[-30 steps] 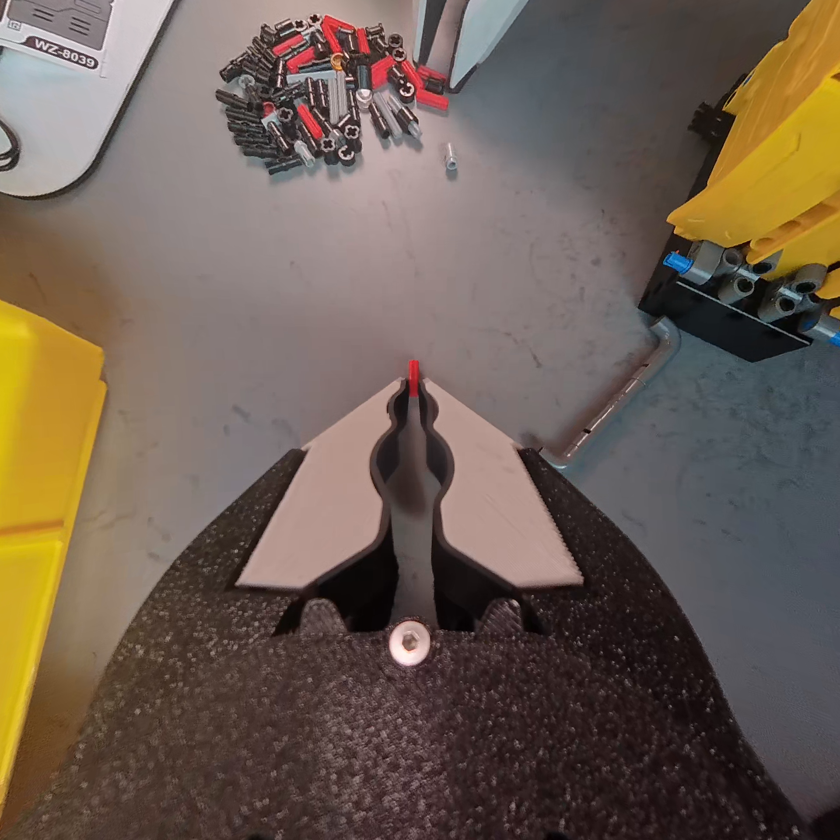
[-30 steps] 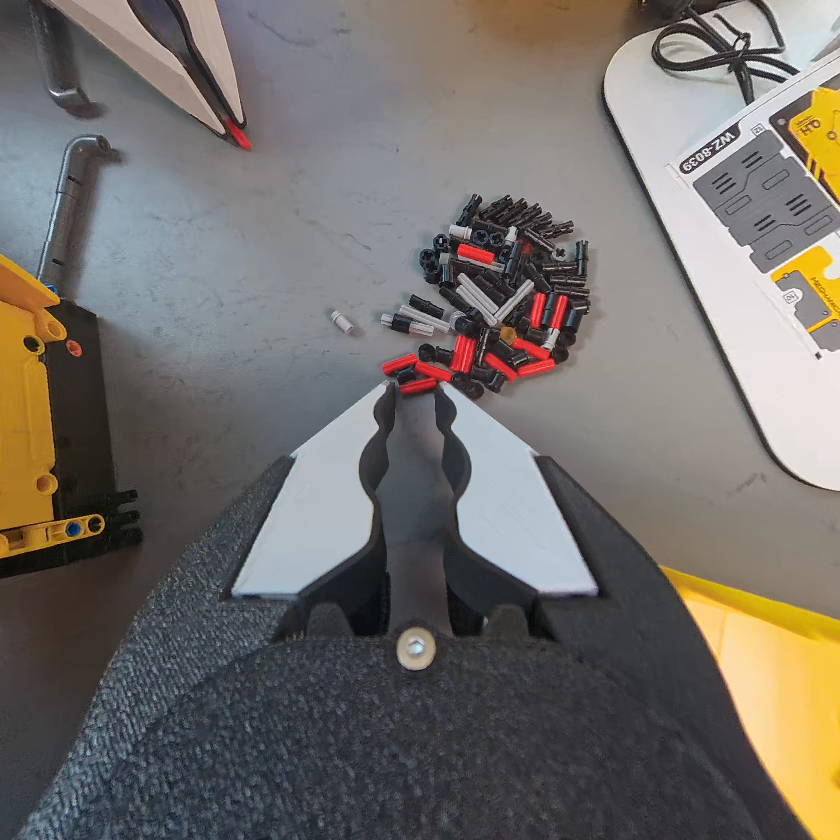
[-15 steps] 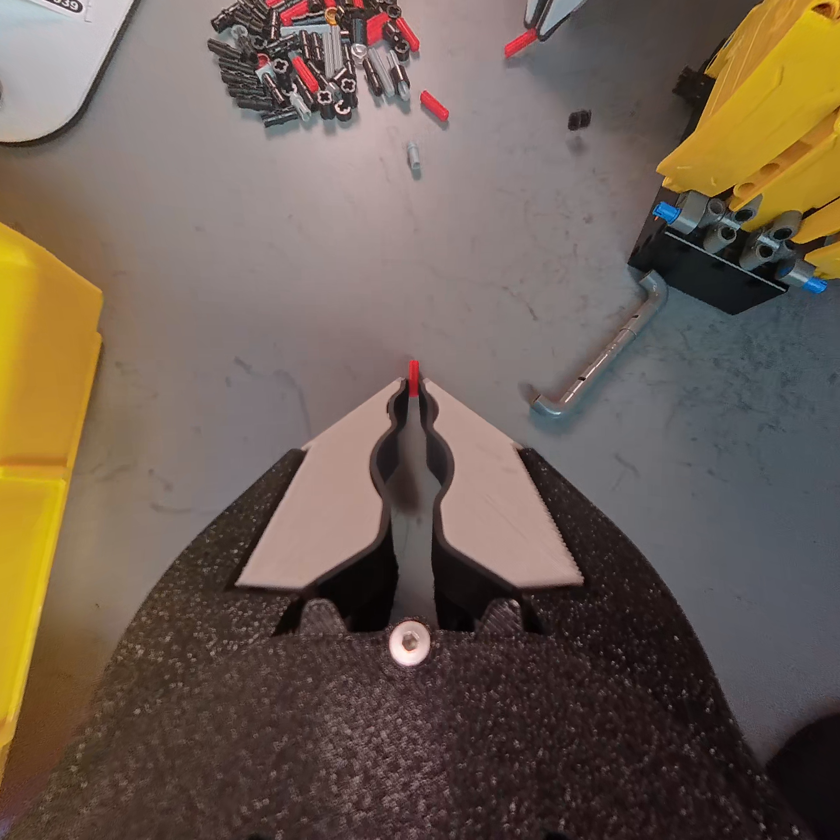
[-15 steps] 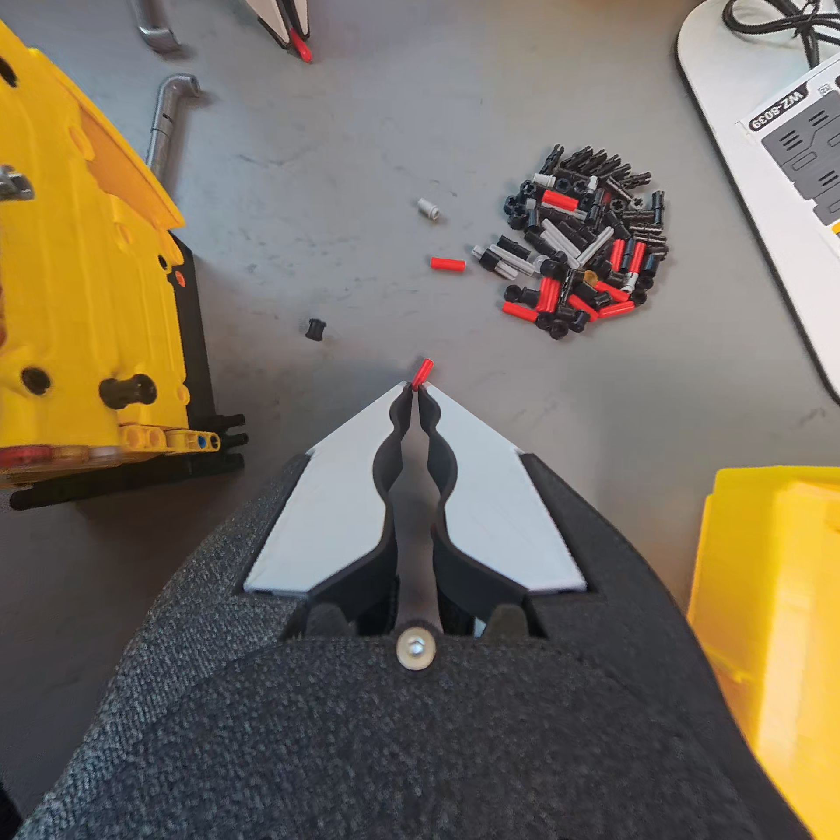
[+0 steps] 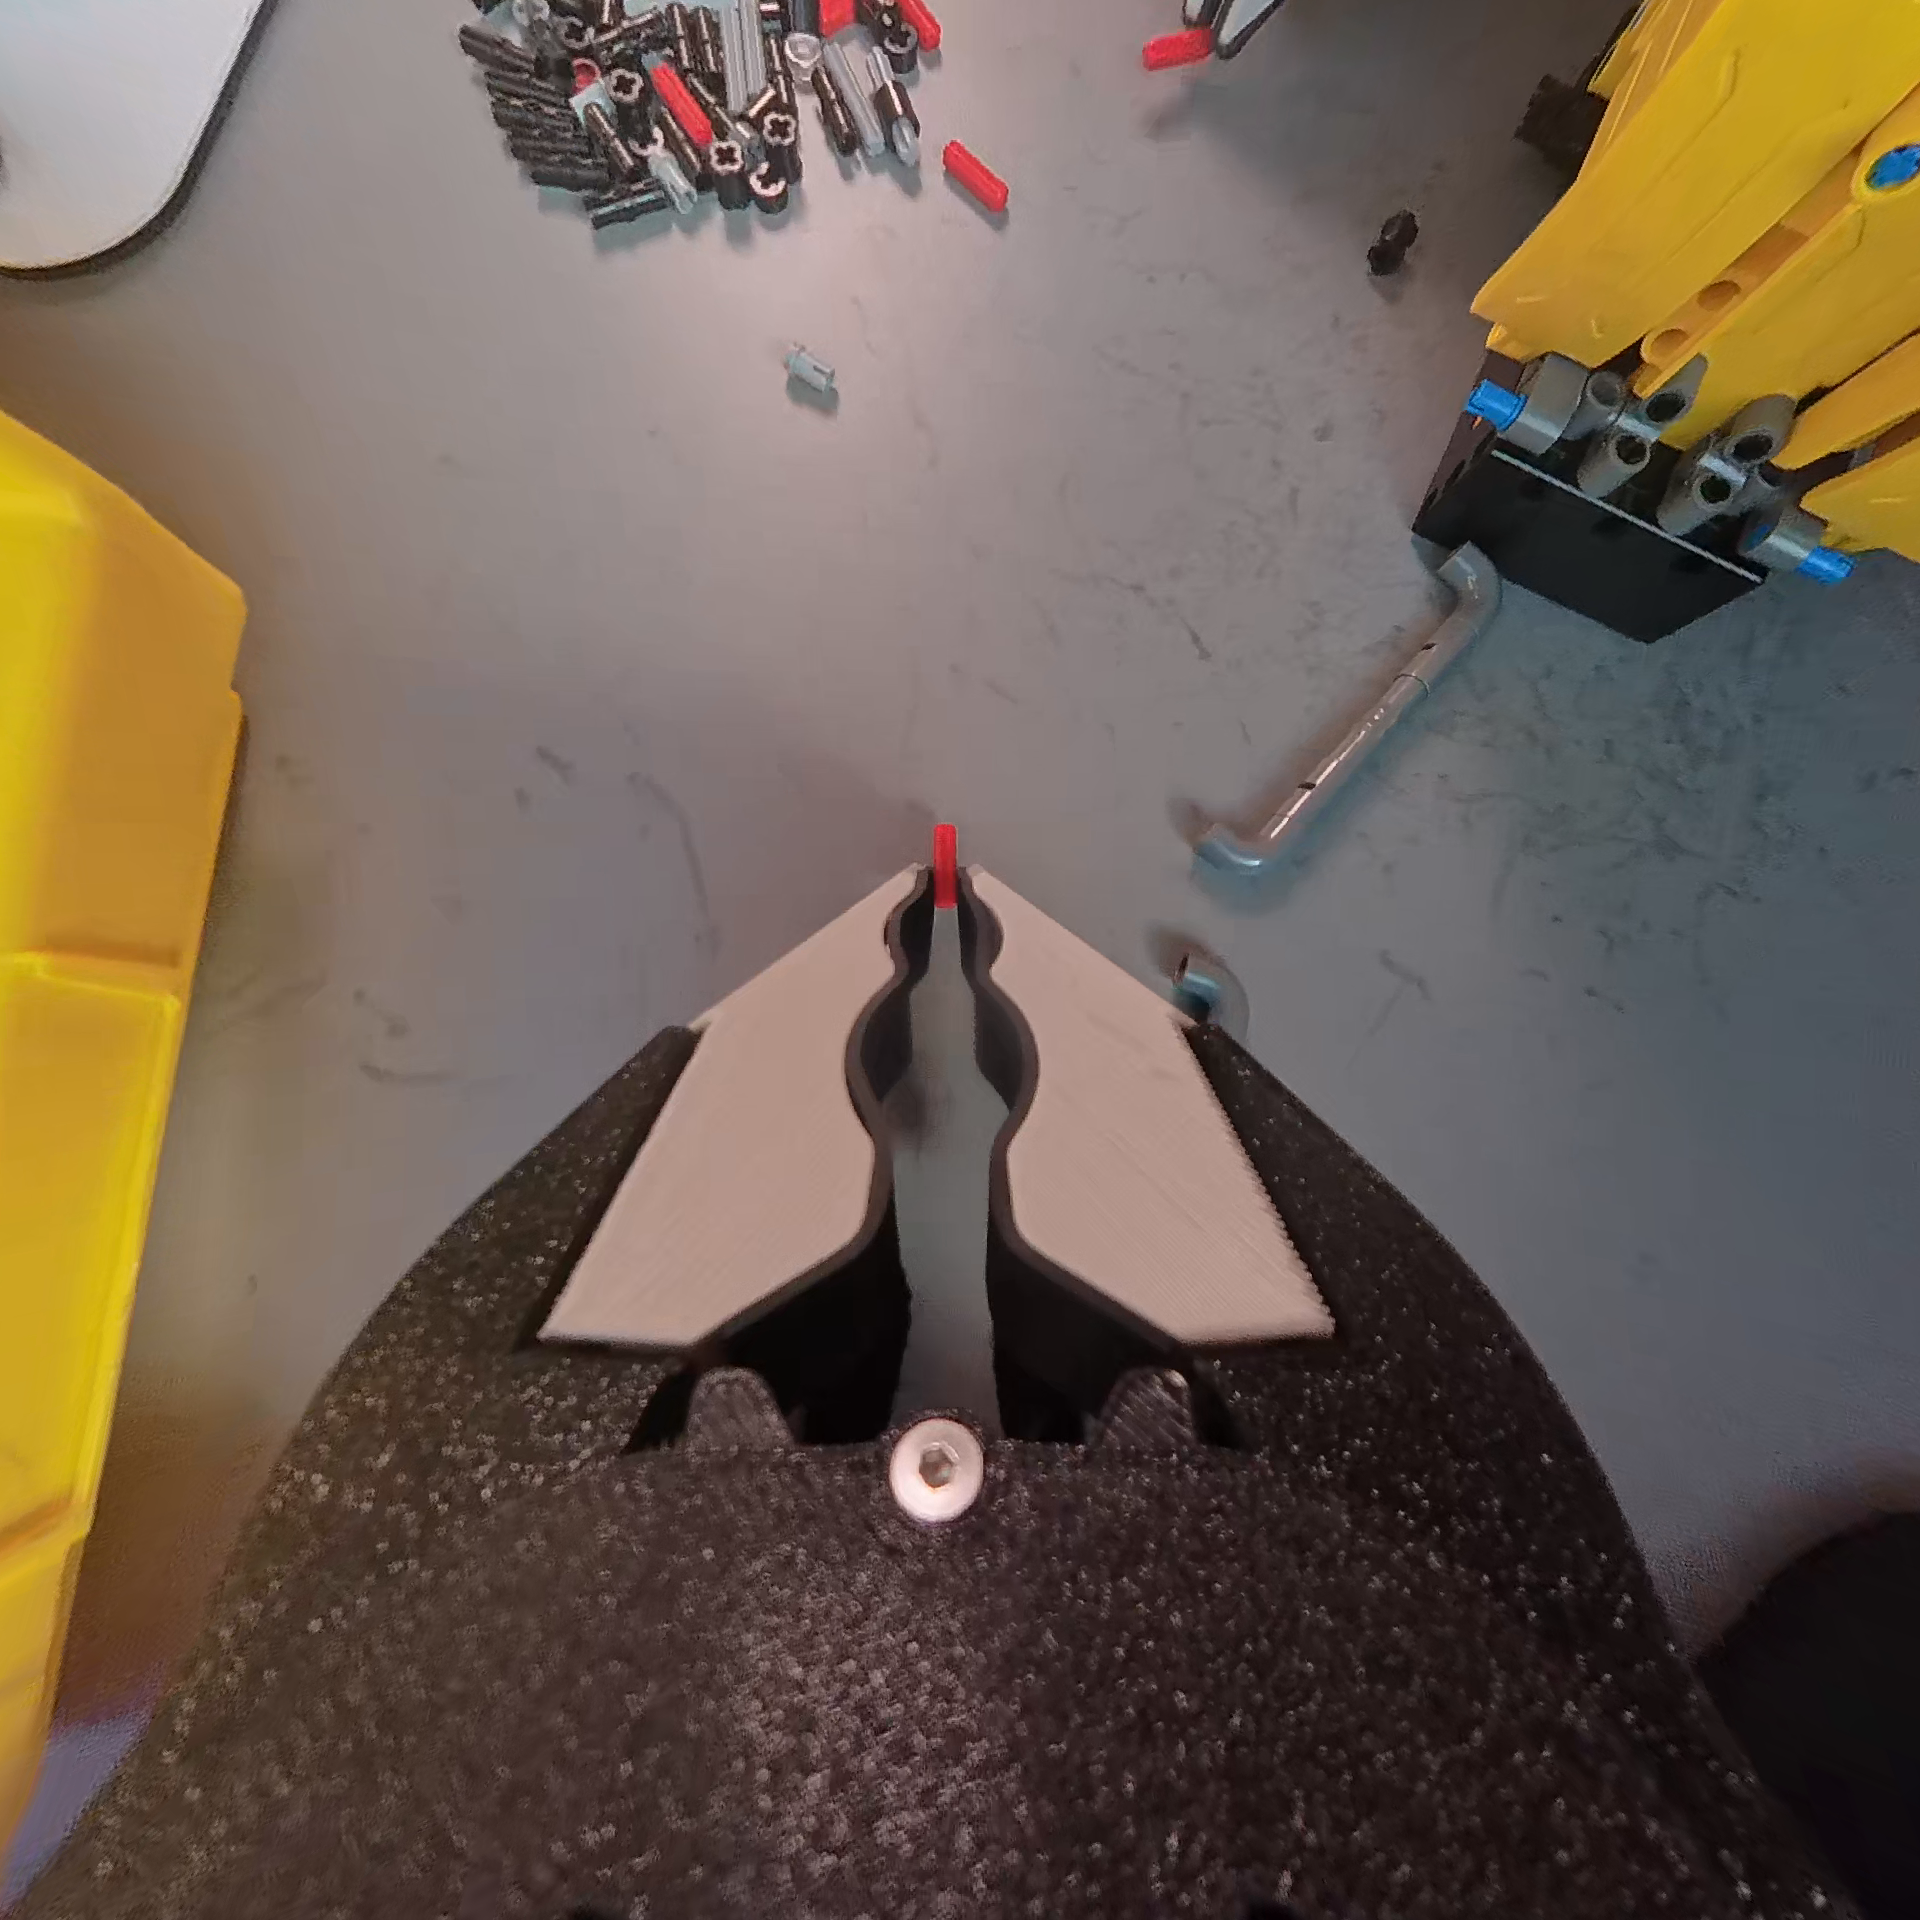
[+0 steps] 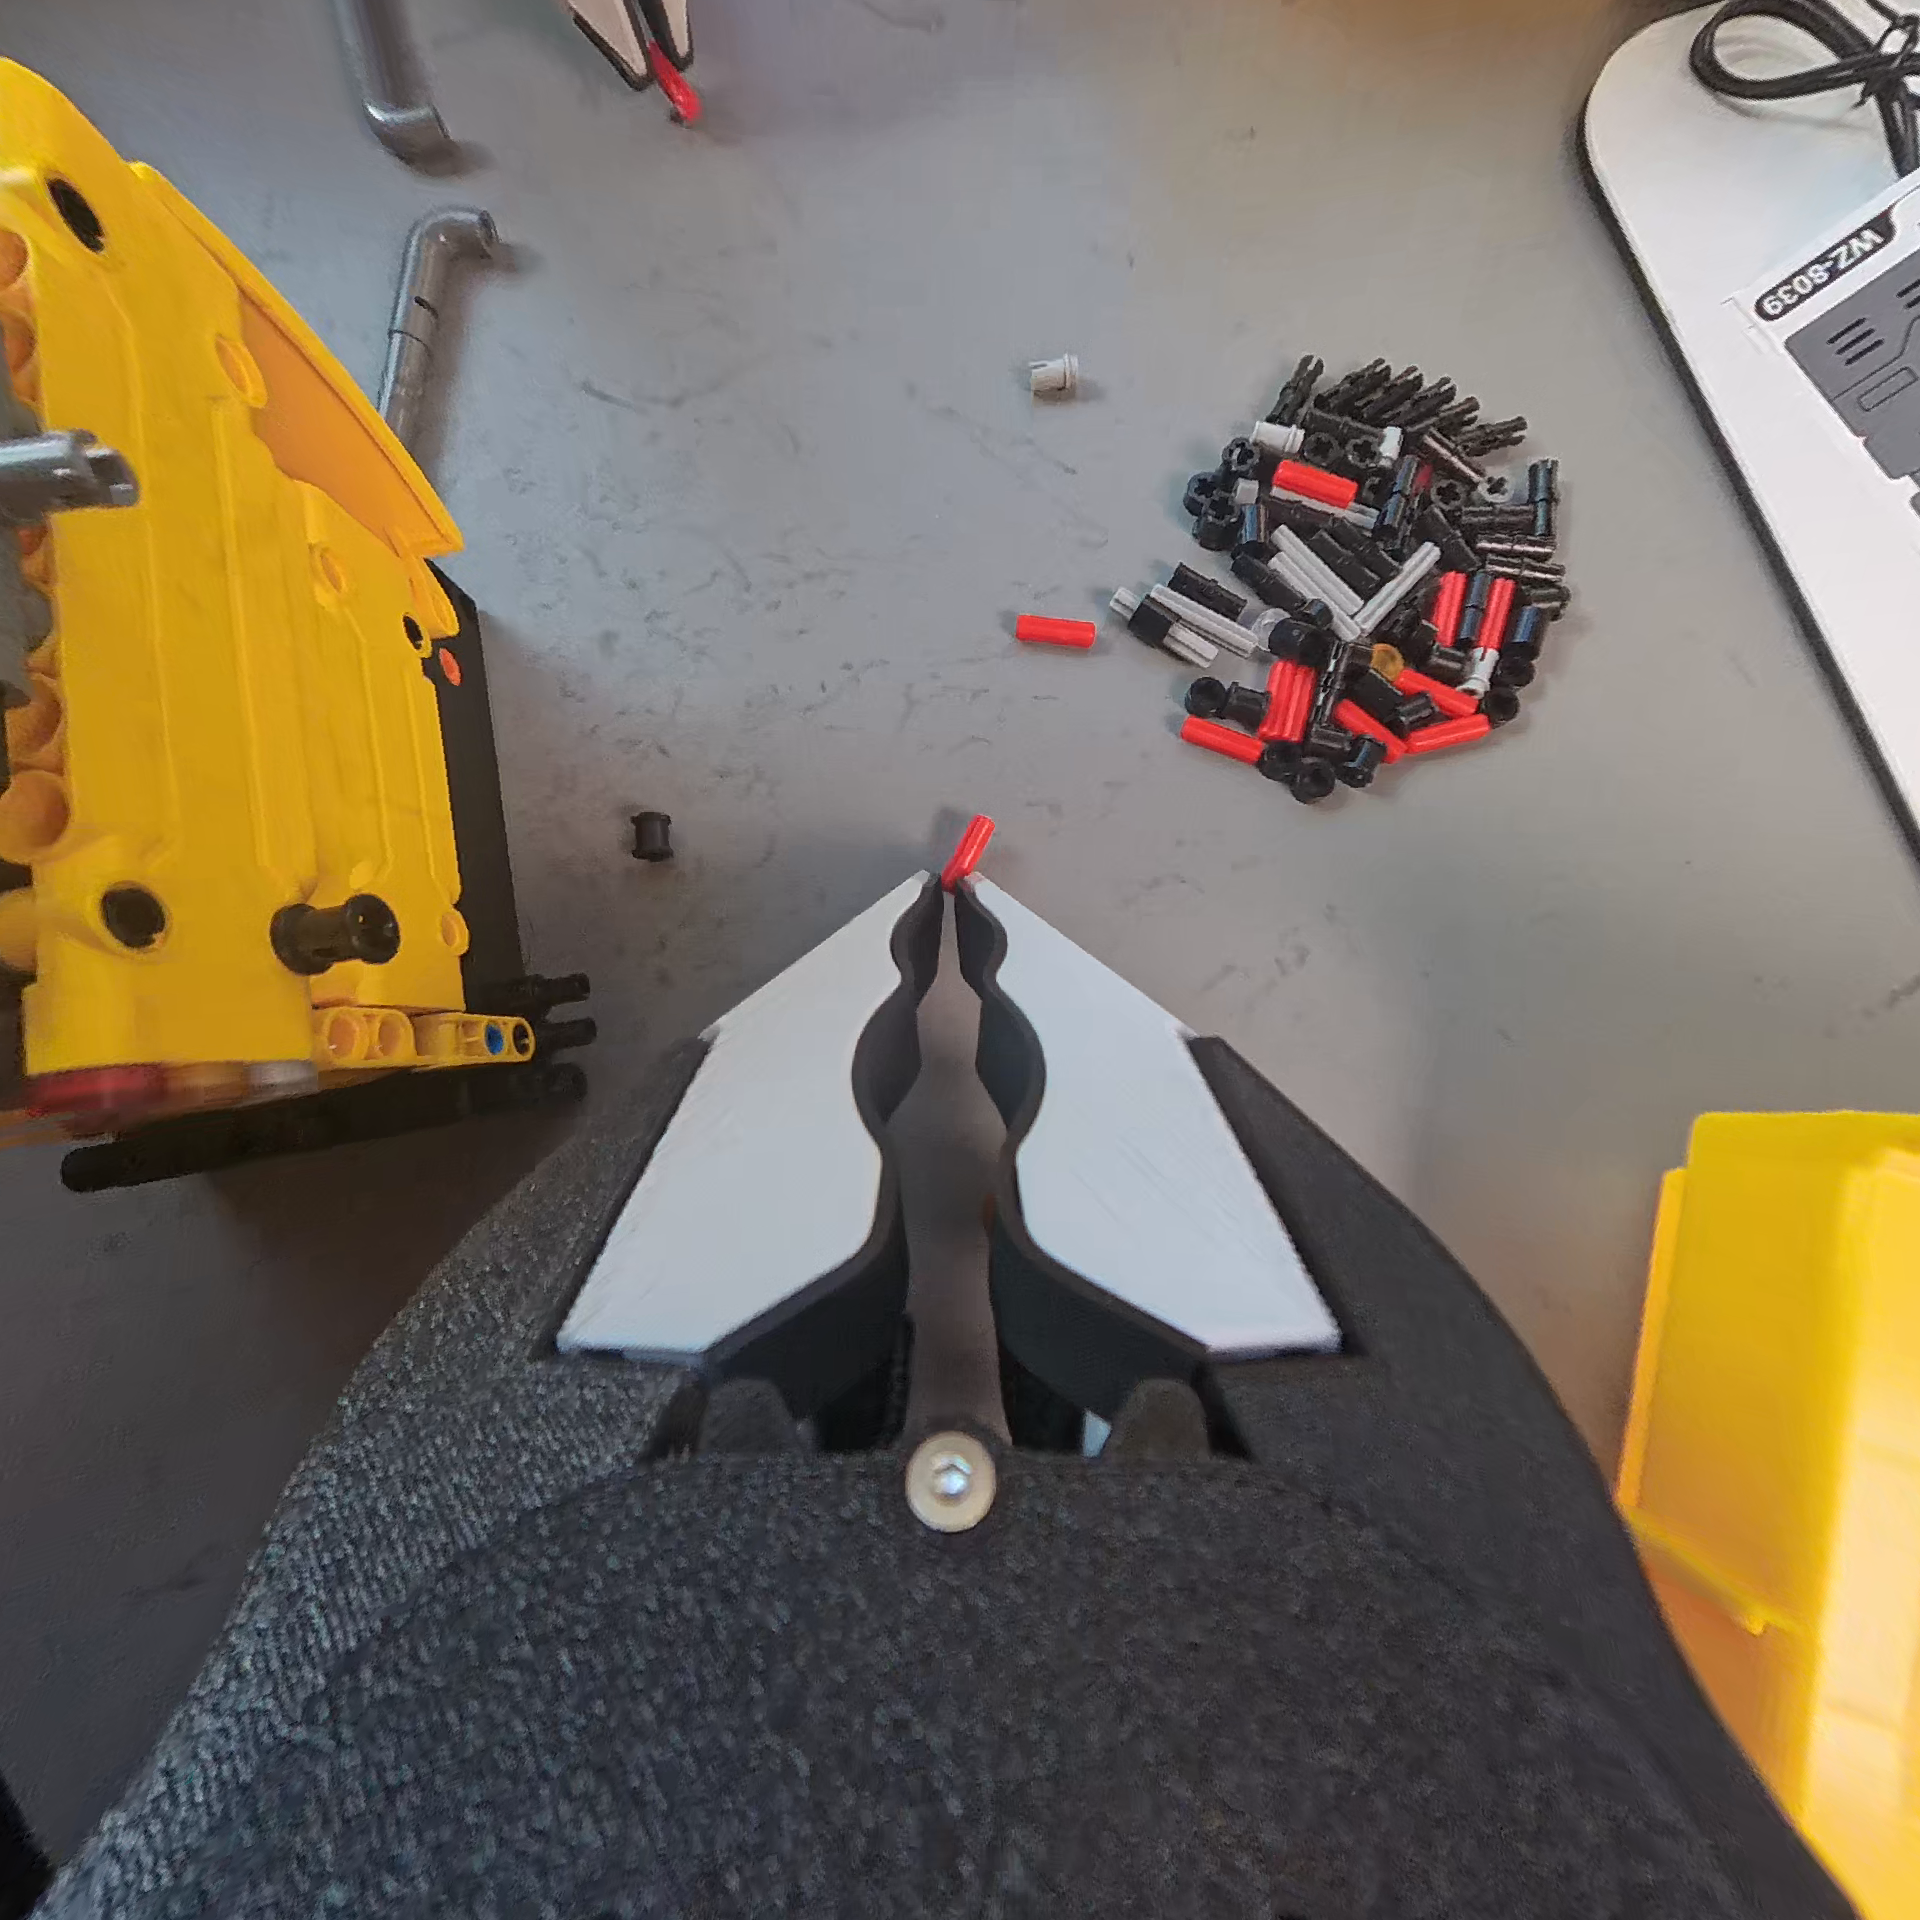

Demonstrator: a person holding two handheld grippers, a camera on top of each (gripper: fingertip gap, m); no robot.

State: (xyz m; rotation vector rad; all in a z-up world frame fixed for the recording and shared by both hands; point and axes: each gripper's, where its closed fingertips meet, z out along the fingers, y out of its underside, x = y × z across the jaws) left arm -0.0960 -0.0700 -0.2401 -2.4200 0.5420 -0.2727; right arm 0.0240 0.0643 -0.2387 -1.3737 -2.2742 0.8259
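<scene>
Left gripper (image 5: 943, 883) clamped on a short red pin (image 5: 943, 858), pin standing straight out past the tips, held clear above the grey bench (image 5: 644, 540). Right gripper (image 6: 951, 883) closed on a second red pin (image 6: 968, 844), gripped by its near end and tilted up to the right.

Nearest to the right tips: a loose black bush (image 6: 650, 834) to the left, a loose red pin (image 6: 1055, 630) farther ahead, a small grey connector (image 6: 1055, 374) beyond that. Pile of black, red and grey pins (image 6: 1371, 582) ahead to the right, well apart from the tips; open bench between.

Yellow block-built model on a black base (image 6: 249, 665) at the left edge of the right wrist view, a black pin projecting from its near face. Grey bent rod (image 6: 421, 312) lying just behind it, a second bent rod (image 6: 390, 88) farther back.

From the left wrist view: the bent rod (image 5: 1361, 727) to the right of the tips, one end close to the model's black base (image 5: 1579, 540). Yellow bin (image 5: 94, 935) along the left edge; another yellow bin (image 6: 1787, 1455) at lower right of the right wrist view. White rounded board (image 6: 1756, 343) with a printed sheet at upper right.

Widest free bench: straight ahead of the left tips.
</scene>
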